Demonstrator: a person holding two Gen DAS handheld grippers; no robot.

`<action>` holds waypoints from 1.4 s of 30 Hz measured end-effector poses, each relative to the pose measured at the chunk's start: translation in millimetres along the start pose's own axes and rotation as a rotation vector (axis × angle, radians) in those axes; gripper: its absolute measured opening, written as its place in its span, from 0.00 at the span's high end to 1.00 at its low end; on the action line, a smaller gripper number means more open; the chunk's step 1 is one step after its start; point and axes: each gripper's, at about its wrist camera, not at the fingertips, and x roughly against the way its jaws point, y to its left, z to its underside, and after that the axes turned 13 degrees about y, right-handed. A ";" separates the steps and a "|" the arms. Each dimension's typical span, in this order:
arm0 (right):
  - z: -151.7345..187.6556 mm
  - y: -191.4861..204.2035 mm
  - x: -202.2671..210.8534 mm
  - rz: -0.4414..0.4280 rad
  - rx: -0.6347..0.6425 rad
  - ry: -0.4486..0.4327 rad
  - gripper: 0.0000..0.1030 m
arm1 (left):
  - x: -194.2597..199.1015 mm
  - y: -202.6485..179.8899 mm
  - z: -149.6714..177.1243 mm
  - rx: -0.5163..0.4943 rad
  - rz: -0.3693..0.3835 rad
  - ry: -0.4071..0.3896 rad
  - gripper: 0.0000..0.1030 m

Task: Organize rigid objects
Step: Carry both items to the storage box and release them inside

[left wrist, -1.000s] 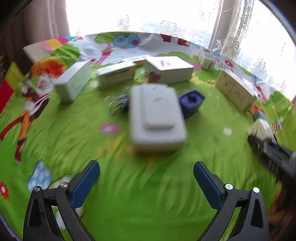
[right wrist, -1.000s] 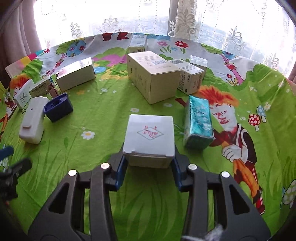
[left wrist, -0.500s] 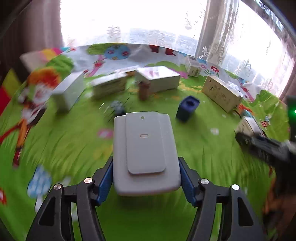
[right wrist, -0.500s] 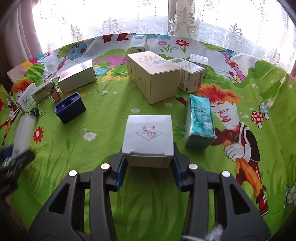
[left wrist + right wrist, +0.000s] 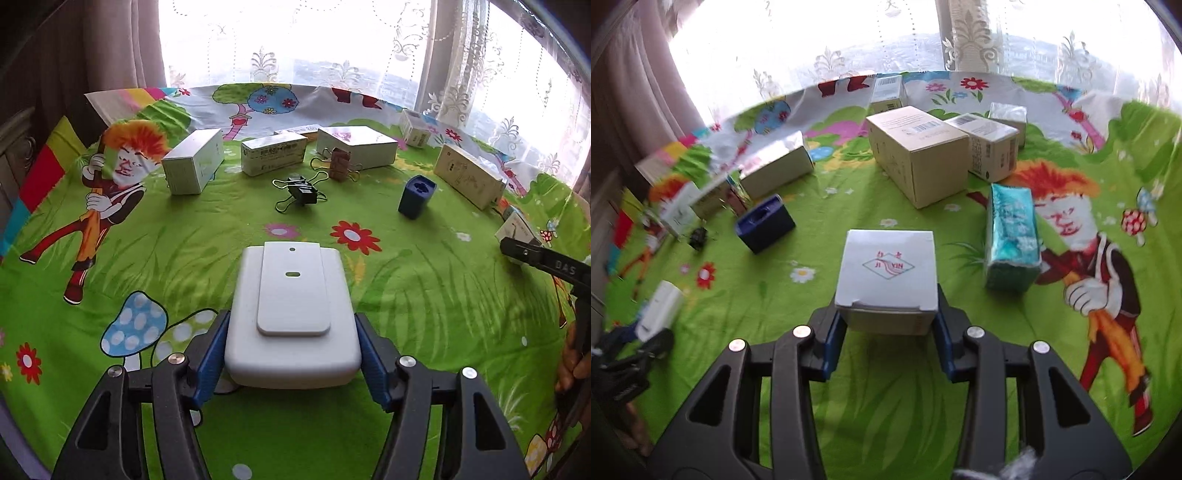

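My left gripper (image 5: 291,354) is clamped on the white plastic case (image 5: 293,314), blue pads pressed against both of its long sides, and the case sits low over the green cartoon cloth (image 5: 184,258). Ahead of it I have a wide bare stretch of cloth before the first clutter: a black binder clip (image 5: 301,192) lying loose, a brown binder clip (image 5: 340,164) just behind it, and a blue open-topped box (image 5: 417,195) off to the right; I cannot tell what is inside the blue box. Along the far edge, under the lace curtain (image 5: 332,55), a row of white cartons stands side by side: one long white carton (image 5: 194,160) at the left, a green-printed carton (image 5: 273,153) in the middle, a flat white carton (image 5: 356,146) beside it. My right gripper (image 5: 886,332) is closed on the small white box with a red logo (image 5: 886,273), pads on its two sides. To its right a teal packet (image 5: 1012,236) stands near, with a clear lane of cloth between them. Further back the large tan carton (image 5: 918,158) touches a smaller barcode carton (image 5: 991,147). The cloth's near edge is out of my view on both cameras.
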 end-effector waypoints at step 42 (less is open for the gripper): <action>82.2 103.8 22.4 0.057 0.113 0.062 0.55 | 120.3 127.7 119.9 0.186 -0.023 0.002 0.38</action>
